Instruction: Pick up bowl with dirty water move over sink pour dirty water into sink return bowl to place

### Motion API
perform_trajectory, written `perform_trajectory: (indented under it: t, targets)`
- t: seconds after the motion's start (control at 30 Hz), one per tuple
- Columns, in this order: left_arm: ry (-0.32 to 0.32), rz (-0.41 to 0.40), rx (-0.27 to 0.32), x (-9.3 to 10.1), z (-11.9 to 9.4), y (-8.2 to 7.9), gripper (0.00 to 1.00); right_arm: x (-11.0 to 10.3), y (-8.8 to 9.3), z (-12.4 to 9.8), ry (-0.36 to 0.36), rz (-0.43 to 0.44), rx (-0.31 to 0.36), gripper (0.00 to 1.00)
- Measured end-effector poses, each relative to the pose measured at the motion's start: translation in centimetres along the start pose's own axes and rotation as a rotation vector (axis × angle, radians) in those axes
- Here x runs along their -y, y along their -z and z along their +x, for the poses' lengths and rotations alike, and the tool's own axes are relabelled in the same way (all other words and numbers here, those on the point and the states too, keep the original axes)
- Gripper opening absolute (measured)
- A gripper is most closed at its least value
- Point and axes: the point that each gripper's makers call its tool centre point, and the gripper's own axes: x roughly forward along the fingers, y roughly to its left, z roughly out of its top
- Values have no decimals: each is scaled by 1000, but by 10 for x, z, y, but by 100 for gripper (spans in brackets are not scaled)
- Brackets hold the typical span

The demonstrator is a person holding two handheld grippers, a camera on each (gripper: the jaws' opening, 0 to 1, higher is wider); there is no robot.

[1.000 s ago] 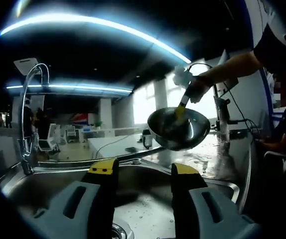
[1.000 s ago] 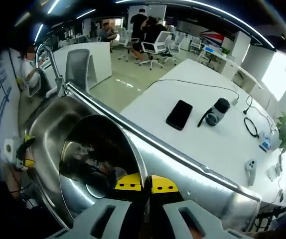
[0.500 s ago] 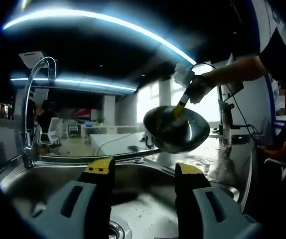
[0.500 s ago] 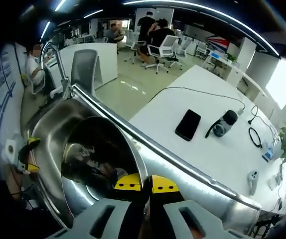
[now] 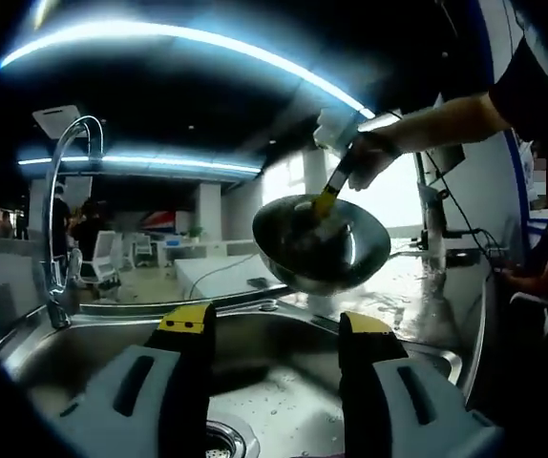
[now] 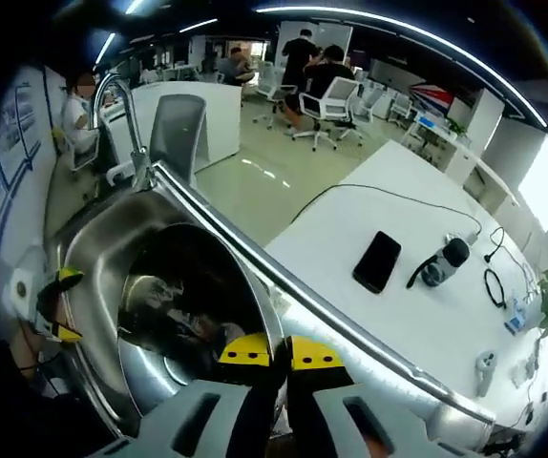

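**Bowl held over sink by right gripper**

Left gripper view: the left gripper (image 5: 279, 382) sits at bottom centre, its 2 fingers (image 5: 186, 367) spread apart with nothing between them, over the steel sink (image 5: 83, 348). The drain (image 5: 224, 441) shows at the bottom edge between the fingers. The metal bowl (image 5: 322, 243) hangs in the air right of centre above the sink, tilted, its inside facing the camera. The right gripper (image 5: 329, 191) grips its upper rim, held by a hand (image 5: 369, 157) whose arm comes in from the upper right. A curved faucet (image 5: 59, 219) stands at the left. The wet counter (image 5: 417, 296) lies at the right.

Right gripper view: the right gripper (image 6: 269, 353) at bottom centre has its fingers (image 6: 245, 349) pressed together on the bowl (image 6: 193, 296) rim. The bowl covers the lower left centre, over the sink (image 6: 102, 248). The left gripper (image 6: 56, 305) shows at the far left. The faucet (image 6: 126, 119) is upper left. A white table (image 6: 398, 286) at the right carries a phone (image 6: 377, 260).
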Motion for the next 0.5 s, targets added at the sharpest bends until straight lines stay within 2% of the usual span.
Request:
perform_trajectory:
  t: [0.23,0.4,0.5]
  targets:
    - [13,8,-22,2,3,5,50,-17,-9,4,-6,-38,20,0]
    - [11,3,-14,1,2,3,50,-26,-16,7,1,-62,32,0]
    - [12,11,-33,1,3,7,50,-29,-24,7,11,-88,74,0]
